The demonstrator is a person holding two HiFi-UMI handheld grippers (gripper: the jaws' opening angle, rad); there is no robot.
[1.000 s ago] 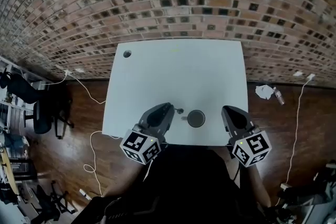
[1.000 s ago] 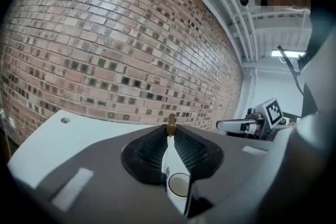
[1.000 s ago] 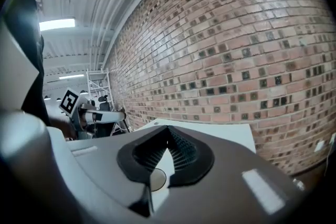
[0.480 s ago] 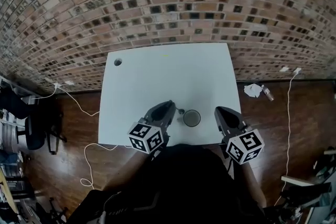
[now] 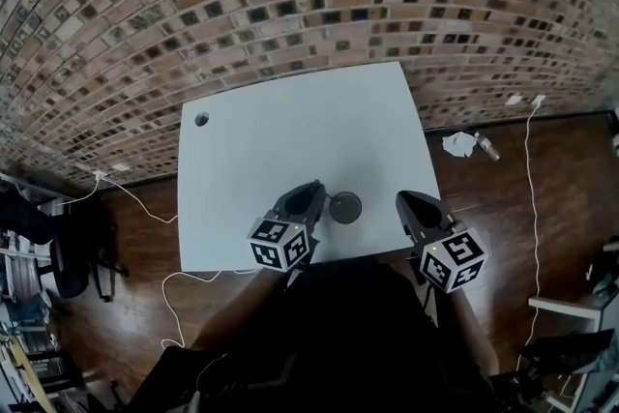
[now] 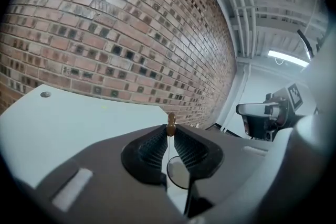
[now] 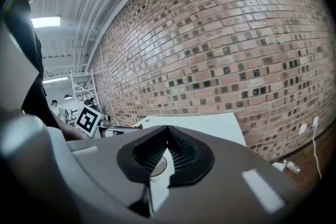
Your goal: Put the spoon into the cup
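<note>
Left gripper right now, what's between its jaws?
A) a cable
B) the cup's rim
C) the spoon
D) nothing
C: in the left gripper view, the left gripper has its jaws pinched on the thin spoon, whose brown tip sticks up above them. The cup shows below, apart from the jaws.

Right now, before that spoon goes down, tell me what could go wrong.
1. The left tool pinches the thin brown-ended spoon near its top; the hanging stem may swing and miss the small dark round cup.
2. That cup stands unheld near the white table's front edge, the shut right tool apart from it, so a knock might tip it.
</note>
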